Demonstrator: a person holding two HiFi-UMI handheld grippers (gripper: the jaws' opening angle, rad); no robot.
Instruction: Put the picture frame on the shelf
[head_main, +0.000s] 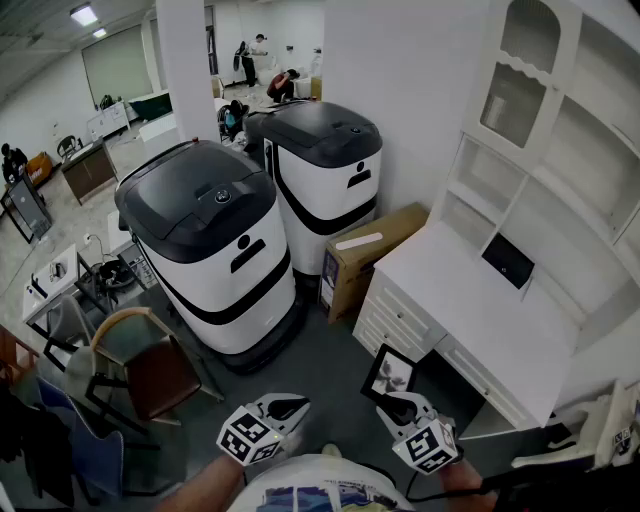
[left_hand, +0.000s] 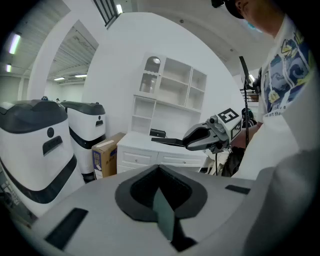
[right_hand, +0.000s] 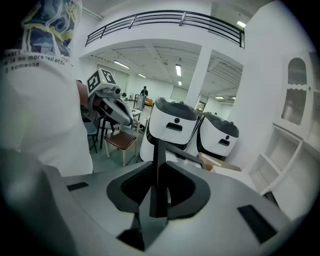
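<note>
Right gripper (head_main: 398, 404) is clamped on the picture frame (head_main: 388, 372), which sits edge-on between the jaws. Frame is low over the floor (head_main: 330, 370) by the drawers (head_main: 400, 320), well short of the shelf (head_main: 560, 170). Left gripper (head_main: 298, 406) has its jaws together and holds nothing.

From the head we look steeply down, with the left gripper (head_main: 292, 407) and right gripper (head_main: 393, 404) close at the bottom edge. Riding the left gripper, we face along its jaws toward the shelf (head_main: 540, 210); riding the right, toward the white machines (head_main: 215, 240). All three views share machines, shelf and cardboard box (head_main: 365, 262); each gripper view catches the other gripper.
</note>
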